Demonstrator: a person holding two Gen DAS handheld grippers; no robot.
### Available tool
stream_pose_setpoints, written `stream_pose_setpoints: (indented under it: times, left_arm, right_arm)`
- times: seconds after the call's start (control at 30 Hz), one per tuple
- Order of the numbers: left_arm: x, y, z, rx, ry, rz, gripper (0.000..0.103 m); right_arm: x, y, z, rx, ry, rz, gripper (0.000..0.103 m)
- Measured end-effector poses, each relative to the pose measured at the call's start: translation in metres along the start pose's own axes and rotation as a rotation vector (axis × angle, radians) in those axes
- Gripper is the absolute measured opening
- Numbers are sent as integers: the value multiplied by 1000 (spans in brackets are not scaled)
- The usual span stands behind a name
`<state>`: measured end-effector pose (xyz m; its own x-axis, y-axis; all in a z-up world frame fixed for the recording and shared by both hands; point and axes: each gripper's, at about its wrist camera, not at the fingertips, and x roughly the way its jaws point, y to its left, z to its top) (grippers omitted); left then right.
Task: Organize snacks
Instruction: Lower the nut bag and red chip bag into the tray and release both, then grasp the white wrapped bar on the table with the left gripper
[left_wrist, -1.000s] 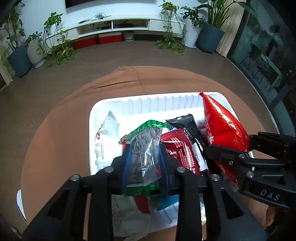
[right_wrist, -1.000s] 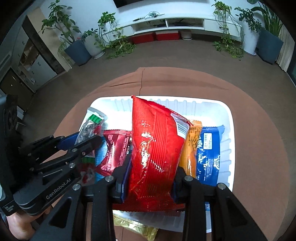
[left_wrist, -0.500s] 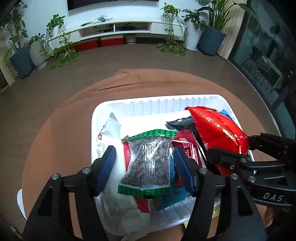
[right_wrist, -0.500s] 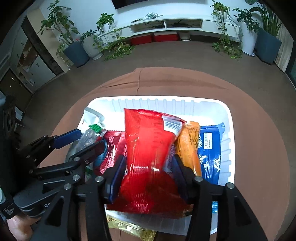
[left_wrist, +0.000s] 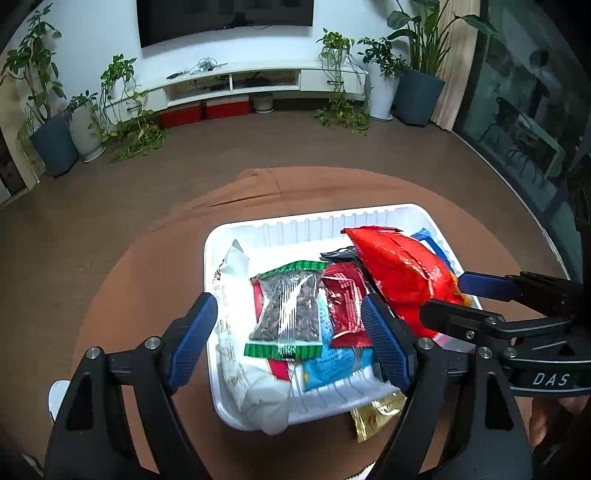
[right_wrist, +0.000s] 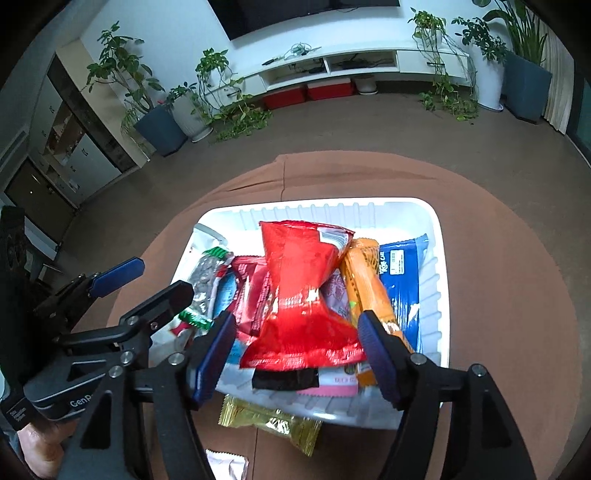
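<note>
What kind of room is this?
Probably a living room at home: a big dark TV screen hangs above a low white media console, with potted plants along the wall.

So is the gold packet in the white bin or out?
Out. The gold packet lies on the brown cloth, partly under the white bin's near rim.

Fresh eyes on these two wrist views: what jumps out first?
The shiny red foil snack bag dominates, lying atop the heap in the white ribbed plastic bin on the round brown-clothed table. Next, the clear green-edged packet of dark seeds at the bin's left. Both lie loose between open blue-padded jaws; a gold foil packet sits outside the bin's near edge.
</note>
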<state>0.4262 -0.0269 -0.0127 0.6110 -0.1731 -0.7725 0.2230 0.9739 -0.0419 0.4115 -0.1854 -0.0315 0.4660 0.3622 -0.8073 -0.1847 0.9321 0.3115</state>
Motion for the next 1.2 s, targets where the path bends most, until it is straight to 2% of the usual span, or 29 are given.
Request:
stream_pose_setpoints:
  times: [0.13,0.33,0.43,0.57,0.77,0.9,1.2]
  left_arm:
    - [-19,-2,-8,-8,-16,-3,82]
    - [-53,-11,-46,-16,-12,-4,85]
    - [-63,-17,-77,-34,19,3,87]
    - [-64,-31,-126,-68,102,-6,87]
    - [-57,-60,-180,-57,179,-31,87]
    - [-56,-75,-190,-55,181,6,87]
    - [-46,-100,-191,3,188,68,85]
  right_arm:
    - [-16,0,-9,7,-26,15,71]
    - [-40,-6,-35,25,-59,46,73]
    - [-50,-15,-54,54,-68,63,73]
    - [-62,-25,-83,73,-79,62,76]
    - [-65,-34,-134,92,-49,61,76]
    - [-69,-40,-162,130,-38,82,76]
    - [-79,-36,-208,140,-55,84,76]
